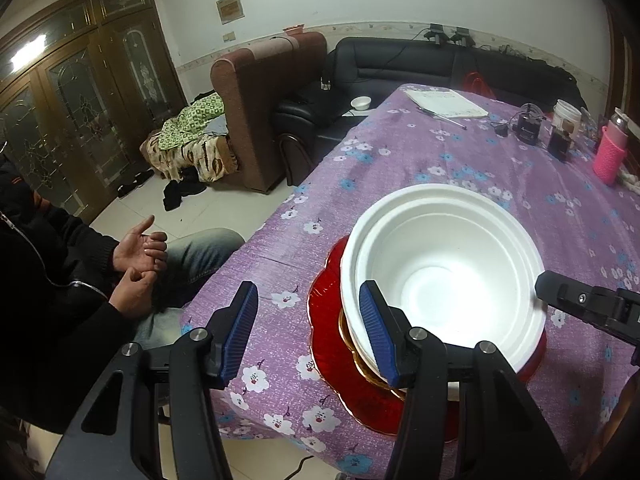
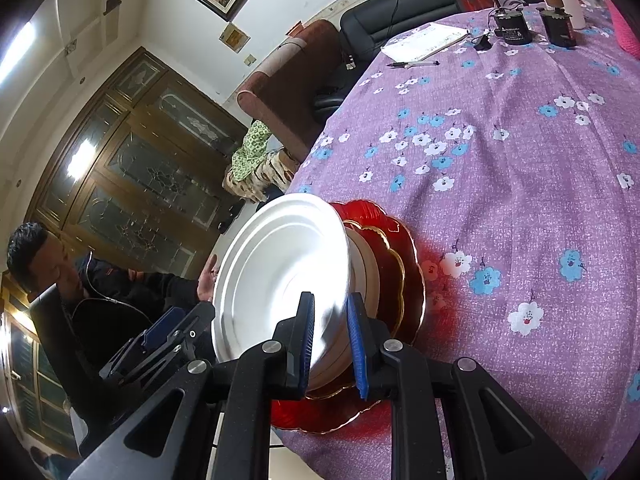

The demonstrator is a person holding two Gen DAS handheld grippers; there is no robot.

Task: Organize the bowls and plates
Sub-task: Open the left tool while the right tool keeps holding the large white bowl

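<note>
A stack of white bowls point(image 1: 444, 264) point(image 2: 280, 264) rests on a gold-rimmed red plate point(image 2: 394, 268), which lies on a larger red scalloped plate point(image 1: 332, 344) point(image 2: 416, 292) near the table's front left corner. My right gripper point(image 2: 332, 342) is shut on the top bowl's near rim, one blue pad inside and one outside; its black finger point(image 1: 568, 296) shows at the bowl's right edge. My left gripper point(image 1: 308, 334) point(image 2: 168, 328) stands open by the bowl's left side. Its right pad is against the outer wall, and only tablecloth shows between its pads.
A purple flowered cloth point(image 1: 440, 168) covers the table; its edge runs just left of the plates. A person point(image 1: 60, 280) sits beyond that edge. At the far end lie a notebook point(image 1: 448, 104), black devices point(image 1: 528, 128), a white cup point(image 1: 566, 116) and a pink bottle point(image 1: 608, 152).
</note>
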